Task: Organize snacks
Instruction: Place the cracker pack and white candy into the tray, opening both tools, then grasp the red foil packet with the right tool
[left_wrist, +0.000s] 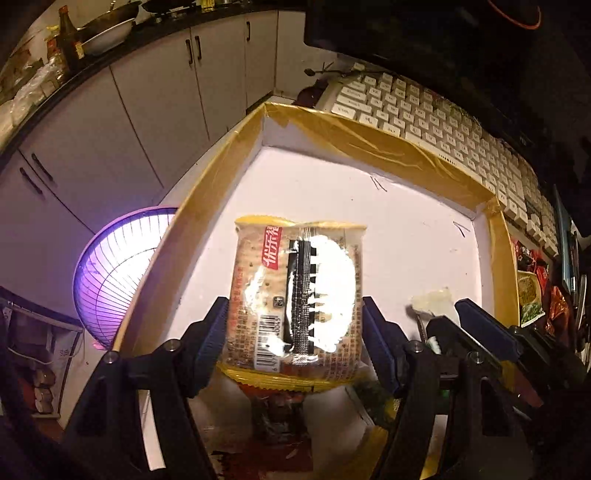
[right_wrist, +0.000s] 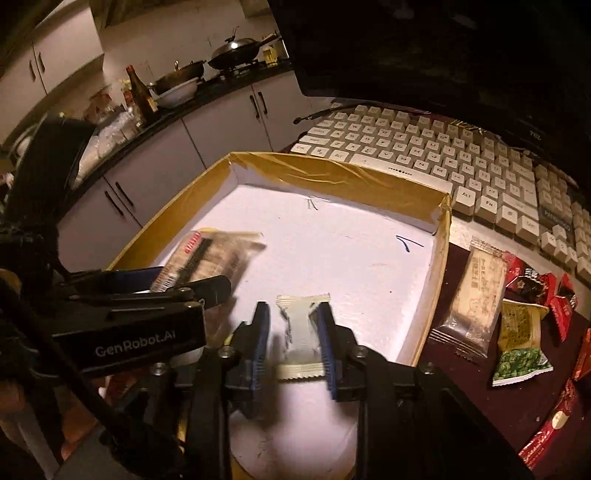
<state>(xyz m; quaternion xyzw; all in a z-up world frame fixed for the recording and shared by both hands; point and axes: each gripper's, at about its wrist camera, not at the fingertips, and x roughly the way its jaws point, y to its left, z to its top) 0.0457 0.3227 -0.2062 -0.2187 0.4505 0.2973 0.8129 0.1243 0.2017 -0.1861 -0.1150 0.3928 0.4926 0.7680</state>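
Observation:
A shallow white box with yellow-taped rims (left_wrist: 369, 140) (right_wrist: 332, 170) sits before a keyboard. My left gripper (left_wrist: 295, 321) is shut on a clear cracker packet (left_wrist: 295, 295) with a barcode and holds it over the box's left part; the packet also shows in the right wrist view (right_wrist: 207, 262). My right gripper (right_wrist: 295, 332) is over the box's near side, its blue pads against a small white candy packet (right_wrist: 301, 332). That packet (left_wrist: 432, 302) and the right gripper (left_wrist: 454, 317) show in the left wrist view.
A white keyboard (right_wrist: 424, 155) (left_wrist: 443, 122) lies behind the box. Loose snacks lie on the dark table to the right: a biscuit packet (right_wrist: 472, 299), a green-pea bag (right_wrist: 521, 339), red wrappers (right_wrist: 546, 291). A glowing fan heater (left_wrist: 114, 280) stands left.

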